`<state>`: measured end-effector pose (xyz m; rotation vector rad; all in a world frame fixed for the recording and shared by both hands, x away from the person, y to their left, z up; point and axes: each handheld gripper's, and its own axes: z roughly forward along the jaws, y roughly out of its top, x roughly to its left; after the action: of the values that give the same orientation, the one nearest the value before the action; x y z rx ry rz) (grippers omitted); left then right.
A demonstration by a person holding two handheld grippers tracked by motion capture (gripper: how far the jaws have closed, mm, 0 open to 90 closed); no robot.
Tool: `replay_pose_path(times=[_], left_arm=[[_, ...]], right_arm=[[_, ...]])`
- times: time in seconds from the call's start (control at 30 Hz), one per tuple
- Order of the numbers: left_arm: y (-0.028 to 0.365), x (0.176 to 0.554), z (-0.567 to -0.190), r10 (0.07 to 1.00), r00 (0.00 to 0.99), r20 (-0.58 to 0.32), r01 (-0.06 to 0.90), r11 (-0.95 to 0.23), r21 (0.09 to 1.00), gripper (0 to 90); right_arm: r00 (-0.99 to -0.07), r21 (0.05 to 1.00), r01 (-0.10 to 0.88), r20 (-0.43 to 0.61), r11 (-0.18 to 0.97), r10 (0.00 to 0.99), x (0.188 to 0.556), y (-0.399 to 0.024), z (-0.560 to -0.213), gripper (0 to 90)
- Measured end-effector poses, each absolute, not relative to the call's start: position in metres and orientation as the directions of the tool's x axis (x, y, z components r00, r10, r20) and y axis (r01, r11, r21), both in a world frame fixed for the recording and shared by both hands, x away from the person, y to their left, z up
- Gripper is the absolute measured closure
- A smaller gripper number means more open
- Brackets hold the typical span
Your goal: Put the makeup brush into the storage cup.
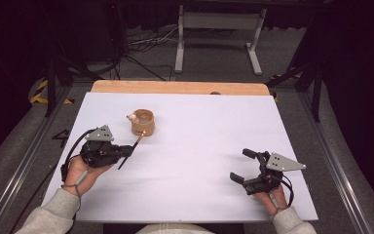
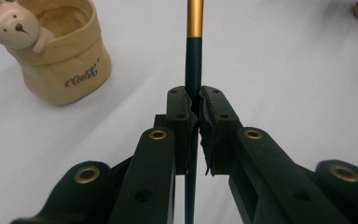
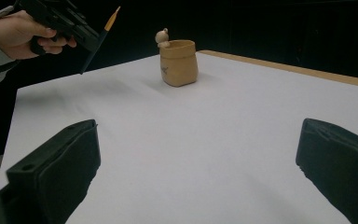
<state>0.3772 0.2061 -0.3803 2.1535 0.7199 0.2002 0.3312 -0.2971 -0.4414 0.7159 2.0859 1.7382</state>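
Note:
My left gripper (image 1: 126,150) is shut on a thin dark pen with a gold end (image 1: 132,150), lifted off the white table at the left. In the left gripper view the pen (image 2: 193,51) runs straight up between the pressed jaws. A tan sack-shaped cup with a small bear figure on its rim (image 1: 142,122) stands just beyond the pen's gold tip; the same cup (image 2: 60,56) sits at upper left of the left gripper view and as the cup (image 3: 179,62) far off in the right gripper view. My right gripper (image 1: 242,166) rests at the right front, jaws wide apart, nothing between them.
A white sheet covers the table (image 1: 199,146), with a wooden strip (image 1: 180,87) along its far edge. Metal rails run down both sides. Cables and a grey stand (image 1: 219,34) lie on the floor beyond the table.

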Motion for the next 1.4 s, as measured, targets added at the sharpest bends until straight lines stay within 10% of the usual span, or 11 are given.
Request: replay_pose_path(times=[1.4], left_arm=[[0.180, 0.398, -0.379, 0.620, 0.769, -0.154, 0.300, -0.138, 0.944, 82.3]], right_arm=[[-0.814, 0.978, 0.165, 0.062, 0.127, 0.577, 0.331, -0.298, -0.441, 0.2]])
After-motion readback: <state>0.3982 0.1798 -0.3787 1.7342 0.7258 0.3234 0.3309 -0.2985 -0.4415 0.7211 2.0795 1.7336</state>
